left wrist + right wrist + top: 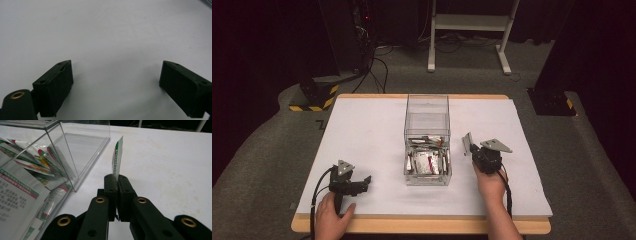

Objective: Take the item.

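- Clear plastic is forming the box (427,140) that is standing open-topped near the middle of the desk (362,130), which is lying under a white sheet with a wooden edge showing at the front.
- Printed sachets (427,161) with red and green stripes are lying piled in the near half of the box, leaning against its walls; the far half is looking bare.
- In the right gripper view those same sachets (22,185) are showing through the transparent wall (62,157) at the left, just beside the jaws.
- The right hand-held gripper (117,178) is pinching a single sachet (117,157) between its closed jaws, gripping it by the lower edge.
- That sachet is standing upright and edge-on above the jaw tips, with a green stripe running along its visible edge.
- From the high view, the right hand-held gripper (472,150) is sitting just to the right of the box, outside it, with the held sachet (467,143) poking up beside the box's right wall and not touching it as far as can be told.
- The left hand-held gripper (366,181) is resting low at the front left of the desk, well apart from the box, with a hand (332,220) wrapping its grip.
- In the left gripper view its jaws are standing wide apart with nothing between them, only the white sheet (105,37) lying under them.
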`<state>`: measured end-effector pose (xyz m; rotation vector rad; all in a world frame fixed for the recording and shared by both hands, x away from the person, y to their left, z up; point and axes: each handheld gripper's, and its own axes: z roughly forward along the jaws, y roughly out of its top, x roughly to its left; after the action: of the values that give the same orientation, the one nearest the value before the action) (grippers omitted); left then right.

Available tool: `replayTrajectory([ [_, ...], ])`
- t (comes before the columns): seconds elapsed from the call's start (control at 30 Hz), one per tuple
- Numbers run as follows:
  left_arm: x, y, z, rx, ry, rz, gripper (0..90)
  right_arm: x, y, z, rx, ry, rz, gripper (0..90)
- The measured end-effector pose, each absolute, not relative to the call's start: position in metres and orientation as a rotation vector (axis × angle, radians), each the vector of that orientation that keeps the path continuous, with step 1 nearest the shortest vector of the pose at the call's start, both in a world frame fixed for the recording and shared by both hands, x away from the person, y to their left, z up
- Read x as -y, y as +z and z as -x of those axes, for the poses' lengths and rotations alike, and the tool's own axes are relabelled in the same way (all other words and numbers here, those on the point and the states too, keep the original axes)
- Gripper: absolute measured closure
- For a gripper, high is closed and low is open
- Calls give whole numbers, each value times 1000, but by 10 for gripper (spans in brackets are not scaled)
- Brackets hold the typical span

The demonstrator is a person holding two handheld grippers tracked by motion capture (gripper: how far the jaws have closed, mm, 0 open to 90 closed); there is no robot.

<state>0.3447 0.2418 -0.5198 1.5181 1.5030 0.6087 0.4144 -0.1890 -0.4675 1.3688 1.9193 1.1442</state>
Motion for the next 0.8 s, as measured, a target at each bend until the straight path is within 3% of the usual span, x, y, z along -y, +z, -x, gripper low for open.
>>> replayTrajectory([
  [0.43, -242, -520, -345, -1503, 609, -1517, 119, 199, -473, -418, -1892, 1120, -1407, 853],
  [0.8, -242, -520, -345, -1503, 609, -1518, 119, 208, -473, -421, -1864, 1090, -1444, 777],
])
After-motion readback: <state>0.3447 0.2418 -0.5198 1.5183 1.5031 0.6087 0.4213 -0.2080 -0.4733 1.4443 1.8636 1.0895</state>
